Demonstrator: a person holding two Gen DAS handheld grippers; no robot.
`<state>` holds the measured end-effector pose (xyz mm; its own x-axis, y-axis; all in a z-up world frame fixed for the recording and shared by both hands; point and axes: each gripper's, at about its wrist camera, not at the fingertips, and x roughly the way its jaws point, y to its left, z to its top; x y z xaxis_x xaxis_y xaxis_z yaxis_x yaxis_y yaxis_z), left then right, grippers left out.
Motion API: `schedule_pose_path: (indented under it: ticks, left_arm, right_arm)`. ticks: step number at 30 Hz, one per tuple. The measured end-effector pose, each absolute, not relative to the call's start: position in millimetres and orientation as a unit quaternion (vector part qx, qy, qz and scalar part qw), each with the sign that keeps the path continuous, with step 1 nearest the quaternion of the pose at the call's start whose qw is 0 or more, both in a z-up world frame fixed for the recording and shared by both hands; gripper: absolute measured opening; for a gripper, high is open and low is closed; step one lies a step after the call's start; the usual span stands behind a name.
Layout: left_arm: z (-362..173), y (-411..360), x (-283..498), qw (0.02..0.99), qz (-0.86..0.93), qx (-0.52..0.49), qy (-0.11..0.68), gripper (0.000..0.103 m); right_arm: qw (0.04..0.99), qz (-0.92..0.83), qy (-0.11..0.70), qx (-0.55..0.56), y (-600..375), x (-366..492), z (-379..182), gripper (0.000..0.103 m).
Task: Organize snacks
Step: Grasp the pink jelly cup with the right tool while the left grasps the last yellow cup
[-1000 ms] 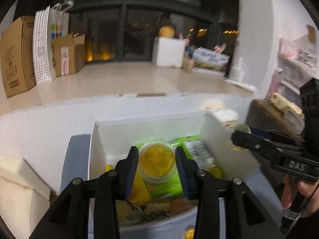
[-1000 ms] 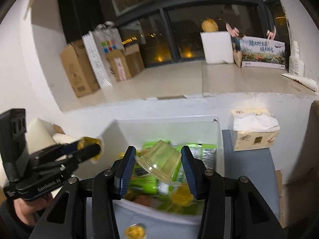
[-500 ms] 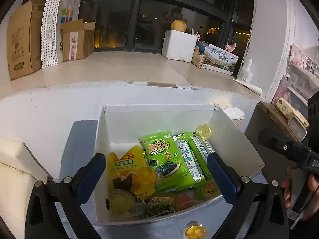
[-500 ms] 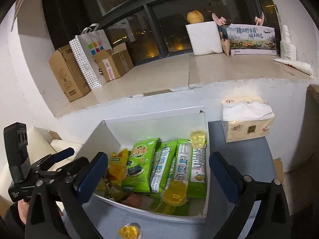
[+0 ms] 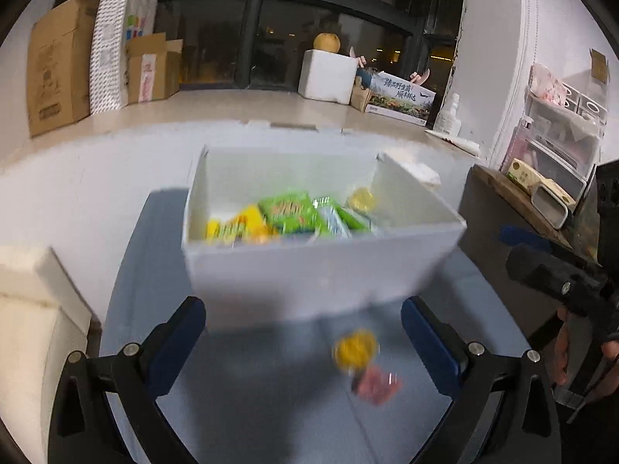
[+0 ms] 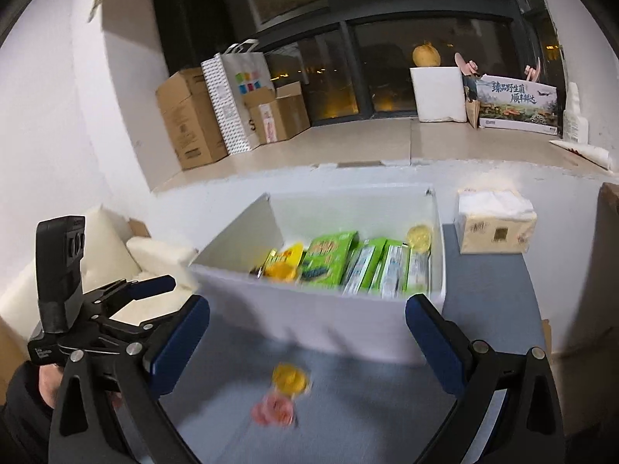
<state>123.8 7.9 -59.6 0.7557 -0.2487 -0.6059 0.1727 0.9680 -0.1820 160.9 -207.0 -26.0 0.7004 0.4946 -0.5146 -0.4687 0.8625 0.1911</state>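
Yellow jelly cup [image 5: 355, 349] sits on the blue-grey tabletop [image 5: 240, 379], outside the white box [image 5: 321, 278] and just in front of its near wall. Touching it on the nearer side lies a pink cup [image 5: 377, 382]. Both are blurred, so I cannot tell whether they stand upright or lie tipped. They are squat and round as far as I can make out, with no long axis to line up on.

From my left tongs [image 5: 303, 332] the yellow cup lies ahead and a little to the right of centre, inside the span of the fingers. From my right tongs [image 6: 307, 334] the same yellow cup [image 6: 291, 378] lies ahead and slightly left of centre, with the pink one [image 6: 272, 410] nearer me again. So the pair sits between my two hands, about equally near either. I judge the pink cup is the easier first take, since it is closest to me and clear of the box wall.

Both tongs are spread wide and have nothing in them; their jaws have just been opening, with nothing between them.

Inside the box lie green seaweed packets [image 6: 329, 257], a yellow packet [image 5: 236, 228] and another clear yellow cup [image 6: 418, 236] at the far right corner. The tissue pack [image 6: 497, 224] stands apart, to the right of the box.

I think the box is mostly filled and these two loose cups are what remains.
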Motion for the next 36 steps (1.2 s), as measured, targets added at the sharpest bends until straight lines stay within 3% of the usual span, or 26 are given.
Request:
schedule_pose_path:
  ticks: [6,17,18,20,21,22,28,36]
  left_arm:
    - [-92,27,88,0.919,-0.100,-0.110,0.364,0.103]
    - [-102,31,75,0.917,-0.096,-0.118,0.368,0.103]
    - [-104,31,75,0.917,-0.095,-0.116,0.369,0.103]
    - [-107,30,77,0.915,-0.094,-0.117,0.374,0.103]
    - [-108,30,77,0.914,-0.093,-0.118,0.376,0.103]
    - [-109,30,77,0.914,-0.092,-0.118,0.378,0.103]
    - [-114,26,81,0.911,-0.094,-0.114,0.386,0.103]
    - [-125,-5,92,0.904,-0.124,-0.079,0.403,0.103]
  right_arm:
    - [0.906,0.264,0.331,0.001,-187,127,-77,0.103]
    - [0.872,0.266,0.408,-0.052,-144,162,-127,0.102]
    - [0.870,0.267,0.412,-0.051,-142,166,-129,0.097]
    - [0.866,0.262,0.423,-0.054,-139,175,-135,0.078]
    - [0.861,0.263,0.432,-0.056,-138,178,-139,0.056]
    - [0.856,0.266,0.441,-0.053,-138,180,-142,0.046]
    - [0.862,0.276,0.425,-0.011,-158,173,-135,0.037]
    - [0.873,0.279,0.399,0.035,-188,157,-118,0.034]
